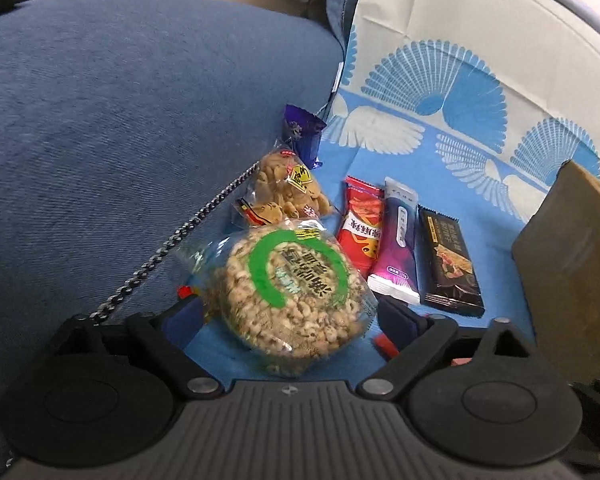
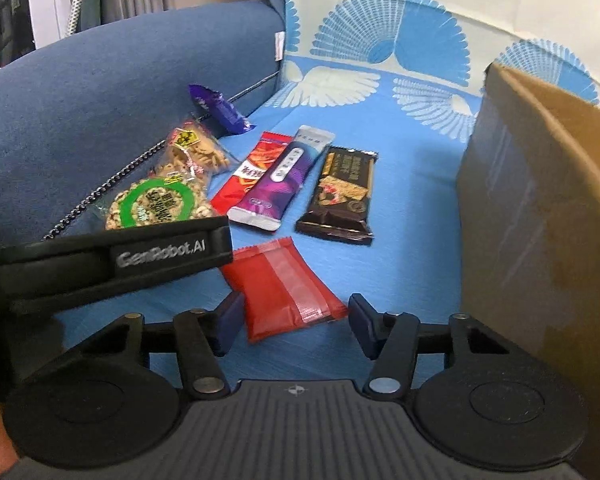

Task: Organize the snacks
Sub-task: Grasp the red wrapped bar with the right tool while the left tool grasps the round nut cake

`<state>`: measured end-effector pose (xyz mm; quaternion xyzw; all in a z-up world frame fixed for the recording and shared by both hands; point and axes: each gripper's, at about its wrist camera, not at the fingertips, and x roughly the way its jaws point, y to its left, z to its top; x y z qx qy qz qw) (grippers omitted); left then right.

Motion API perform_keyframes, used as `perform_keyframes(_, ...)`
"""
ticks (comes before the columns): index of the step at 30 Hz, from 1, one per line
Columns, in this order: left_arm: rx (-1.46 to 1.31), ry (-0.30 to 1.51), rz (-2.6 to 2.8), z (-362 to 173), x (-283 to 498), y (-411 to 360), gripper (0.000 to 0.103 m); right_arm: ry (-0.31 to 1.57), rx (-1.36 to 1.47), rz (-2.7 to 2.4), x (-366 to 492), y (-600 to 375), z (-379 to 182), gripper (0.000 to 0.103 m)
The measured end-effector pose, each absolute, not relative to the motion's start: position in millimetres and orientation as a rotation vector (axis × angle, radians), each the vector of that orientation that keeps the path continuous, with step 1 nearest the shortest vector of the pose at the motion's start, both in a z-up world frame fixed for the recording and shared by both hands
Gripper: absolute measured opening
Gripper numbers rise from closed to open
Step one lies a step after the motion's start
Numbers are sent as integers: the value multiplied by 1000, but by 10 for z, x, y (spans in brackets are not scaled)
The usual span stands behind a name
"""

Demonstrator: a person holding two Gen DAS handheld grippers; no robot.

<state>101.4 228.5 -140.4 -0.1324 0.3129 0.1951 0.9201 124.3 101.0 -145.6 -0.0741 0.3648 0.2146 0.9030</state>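
Snacks lie on a blue patterned cloth (image 1: 452,152). My left gripper (image 1: 288,316) is open, its fingers on either side of a round puffed-grain cake with a green ring label (image 1: 296,288). Behind it lie a clear bag of biscuits (image 1: 284,196), a purple candy (image 1: 304,132), a red bar (image 1: 360,228), a purple-white bar (image 1: 396,240) and a black bar (image 1: 448,260). My right gripper (image 2: 294,320) is open around a red packet (image 2: 288,292). The grain cake (image 2: 156,204), the red bar (image 2: 256,168), the purple bar (image 2: 284,176) and the black bar (image 2: 344,192) show in the right wrist view too.
A blue sofa cushion (image 1: 120,120) rises on the left, with a metal chain (image 1: 180,240) along it. A cardboard box (image 2: 540,208) stands on the right and shows in the left wrist view (image 1: 572,272) as well. The left gripper's body (image 2: 112,264) crosses the right wrist view.
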Motion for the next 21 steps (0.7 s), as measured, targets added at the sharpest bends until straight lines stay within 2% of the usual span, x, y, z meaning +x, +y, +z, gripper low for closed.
perform_keyframes(5, -242, 655, 421, -1433, 1100, 2245, 100, 769, -150, 423, 1240, 972, -1448, 59)
perform_keyframes(7, -230, 656, 425, -1439, 1113, 2236, 100, 778, -156, 419, 1273, 972, -1490, 66)
perform_keyframes(8, -226, 655, 426, -1440, 1116, 2233, 100, 780, -154, 417, 1290, 979, -1517, 75)
perform_keyframes(13, -201, 643, 432, -1443, 1110, 2231, 95, 792, -145, 420, 1353, 1037, -1582, 83)
perform_keyframes(16, -187, 633, 437, -1432, 1089, 2228, 88, 787, -153, 447, 1344, 1069, -1572, 76)
perform_keyframes(18, -189, 627, 433, -1413, 1065, 2247, 86, 775, -171, 469, 1321, 1096, -1565, 61)
perform_keyframes(21, -192, 622, 414, -1396, 1023, 2264, 85, 768, -198, 490, 1278, 1117, -1531, 55)
